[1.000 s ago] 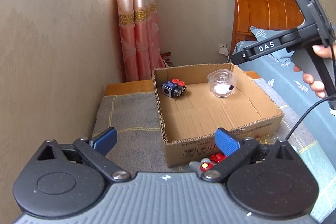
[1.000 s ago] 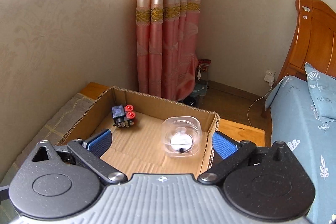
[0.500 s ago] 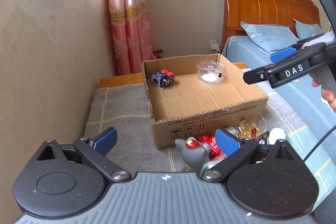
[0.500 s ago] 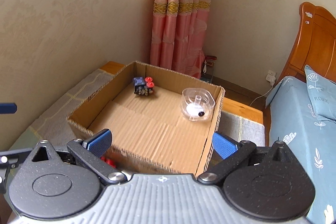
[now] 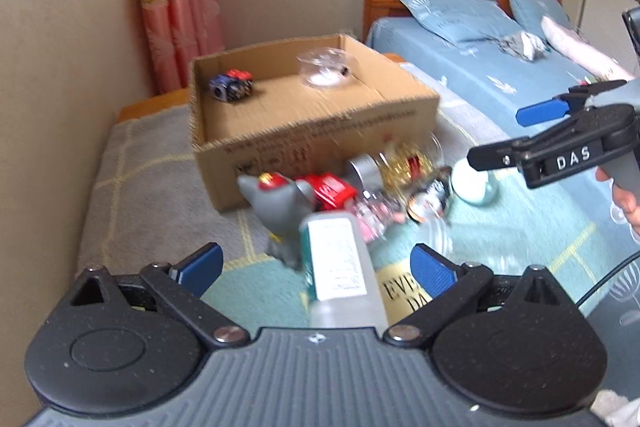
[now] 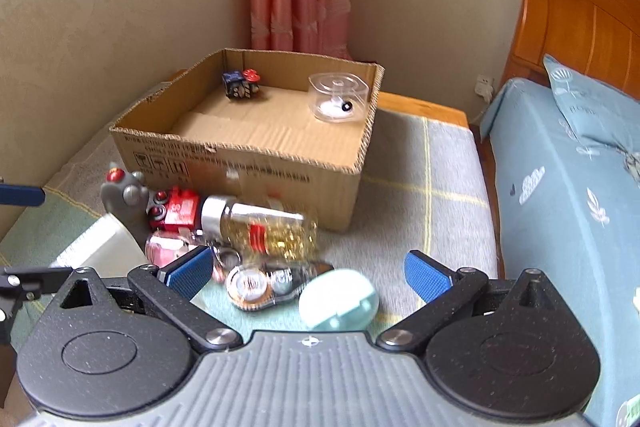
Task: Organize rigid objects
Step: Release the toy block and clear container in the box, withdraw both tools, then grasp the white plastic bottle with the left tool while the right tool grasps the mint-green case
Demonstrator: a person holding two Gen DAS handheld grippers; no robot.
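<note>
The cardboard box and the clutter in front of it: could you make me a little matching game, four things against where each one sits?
Things:
1. clear round container
2. grey toy figure
3. pale green egg-shaped case
4. dark cube with red knobs

Places:
A. outside the cardboard box, at the left end of the pile
B. inside the box, far right corner
C. inside the box, far left part
D. on the blanket, nearest the right gripper

Pairs: 1-B, 2-A, 3-D, 4-C

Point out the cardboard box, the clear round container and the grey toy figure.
cardboard box (image 6: 256,169): right wrist view, front wall.
clear round container (image 6: 338,97): right wrist view, side wall.
grey toy figure (image 5: 276,211): left wrist view, body.
</note>
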